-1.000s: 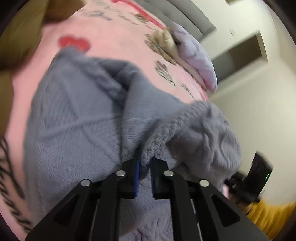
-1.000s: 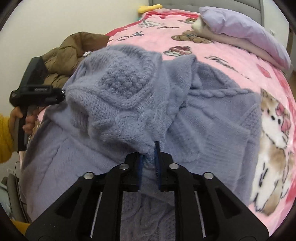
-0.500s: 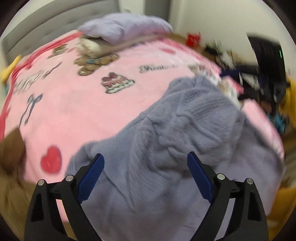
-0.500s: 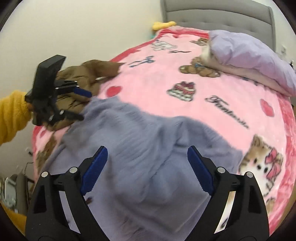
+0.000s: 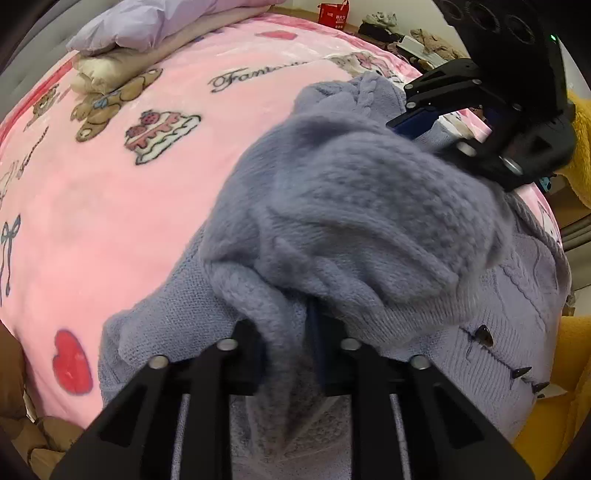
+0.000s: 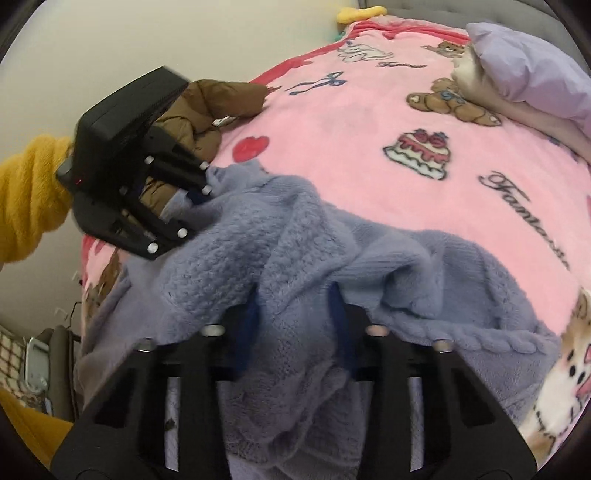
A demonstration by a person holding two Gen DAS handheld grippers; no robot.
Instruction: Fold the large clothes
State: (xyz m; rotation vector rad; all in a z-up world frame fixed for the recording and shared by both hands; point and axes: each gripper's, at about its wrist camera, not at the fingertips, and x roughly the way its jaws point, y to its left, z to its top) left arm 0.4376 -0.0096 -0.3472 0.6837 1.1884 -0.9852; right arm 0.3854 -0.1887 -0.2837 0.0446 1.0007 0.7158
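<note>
A grey-lavender knit sweater lies bunched on the pink blanket. In the left wrist view my left gripper has its jaws closing on a thick fold of the knit, which fills the gap between them. In the right wrist view my right gripper is closing too, with a ridge of the sweater pinched between its blue pads. Each gripper shows in the other's view: the right gripper at the sweater's far edge, the left gripper at its left edge.
Lavender and cream pillows lie at the head of the bed. A brown jacket is heaped at the blanket's left edge. Yellow sleeves hold the grippers. A red box and clutter stand on the floor beyond the bed.
Both grippers let go of the sweater, opened wide above it, shifted across the bed, and have now closed on new folds. The left view has rolled round.
</note>
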